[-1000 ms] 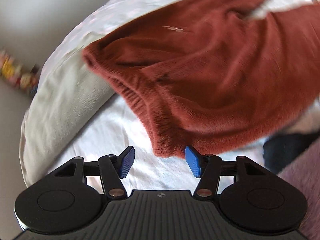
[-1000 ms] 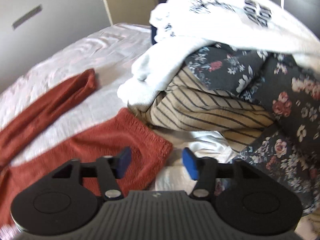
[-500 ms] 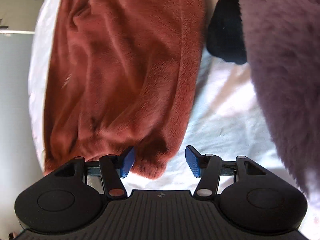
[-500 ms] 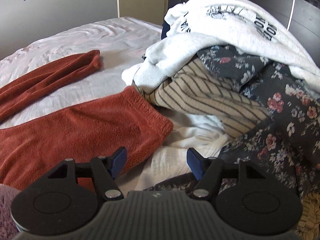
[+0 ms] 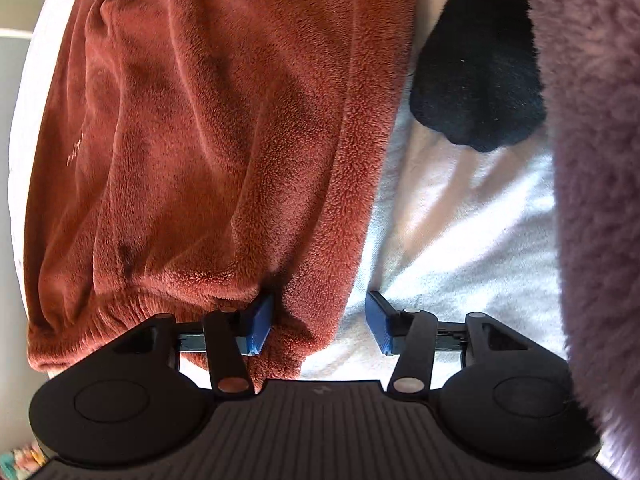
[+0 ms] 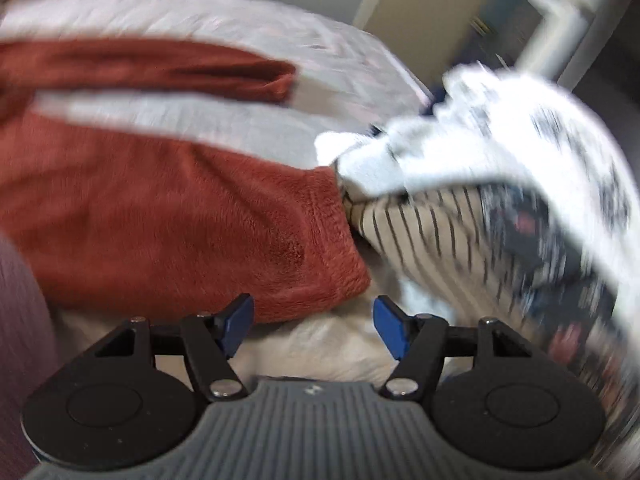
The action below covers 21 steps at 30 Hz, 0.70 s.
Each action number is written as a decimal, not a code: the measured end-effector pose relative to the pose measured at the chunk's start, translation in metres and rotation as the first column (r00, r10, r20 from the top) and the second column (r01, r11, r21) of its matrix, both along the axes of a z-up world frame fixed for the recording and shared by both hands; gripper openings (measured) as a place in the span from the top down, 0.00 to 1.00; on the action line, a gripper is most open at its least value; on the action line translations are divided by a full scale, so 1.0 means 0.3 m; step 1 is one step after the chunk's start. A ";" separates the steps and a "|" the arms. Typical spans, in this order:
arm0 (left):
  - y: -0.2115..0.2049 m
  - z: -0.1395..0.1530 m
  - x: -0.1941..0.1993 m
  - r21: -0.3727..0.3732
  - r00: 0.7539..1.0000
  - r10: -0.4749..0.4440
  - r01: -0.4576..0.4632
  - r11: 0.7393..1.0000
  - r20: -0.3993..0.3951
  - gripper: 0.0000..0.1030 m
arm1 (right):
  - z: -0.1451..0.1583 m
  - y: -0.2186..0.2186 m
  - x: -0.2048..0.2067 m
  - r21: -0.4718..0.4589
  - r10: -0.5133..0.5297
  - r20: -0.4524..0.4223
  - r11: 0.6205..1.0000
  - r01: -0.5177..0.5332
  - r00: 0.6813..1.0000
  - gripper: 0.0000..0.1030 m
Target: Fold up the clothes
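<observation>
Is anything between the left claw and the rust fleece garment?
Nothing visible. The open left claw is already at the rust fleece garment, whose hem corner lies between its blue pads.

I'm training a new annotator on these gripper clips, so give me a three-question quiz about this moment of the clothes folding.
1. True or false: the left gripper is shut on the rust fleece garment.
2. Which lies nearest the right gripper? A) rust fleece garment B) striped cream garment C) white printed sweatshirt
3. Fill in: in the left wrist view, a ___ fleece item lies on the white sheet between the rust garment and the mauve fuzzy fabric.

Key: 1 false, it is open with the garment's corner between its fingers; 2 A; 3 black.
</observation>
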<state>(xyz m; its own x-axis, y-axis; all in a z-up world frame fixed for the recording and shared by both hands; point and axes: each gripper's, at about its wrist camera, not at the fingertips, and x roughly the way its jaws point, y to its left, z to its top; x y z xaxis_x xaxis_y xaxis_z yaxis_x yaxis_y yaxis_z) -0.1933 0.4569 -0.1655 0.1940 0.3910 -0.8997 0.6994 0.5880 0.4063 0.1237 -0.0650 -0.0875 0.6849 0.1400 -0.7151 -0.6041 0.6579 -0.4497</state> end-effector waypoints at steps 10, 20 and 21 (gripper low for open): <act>0.010 -0.001 0.021 0.015 1.000 0.024 -0.024 1.000 -0.001 0.50 | -0.157 0.038 -0.028 -0.457 0.488 -0.013 0.774 -0.439 0.873 0.38; 0.051 0.024 0.050 0.034 0.988 0.143 -0.145 0.989 0.060 0.62 | -0.227 0.082 -0.029 -0.526 0.541 0.049 0.729 -0.439 0.840 0.90; 0.064 0.035 0.053 0.027 0.980 0.181 -0.184 0.983 0.081 0.69 | -0.213 0.080 -0.025 -0.512 0.525 0.068 0.749 -0.422 0.848 0.91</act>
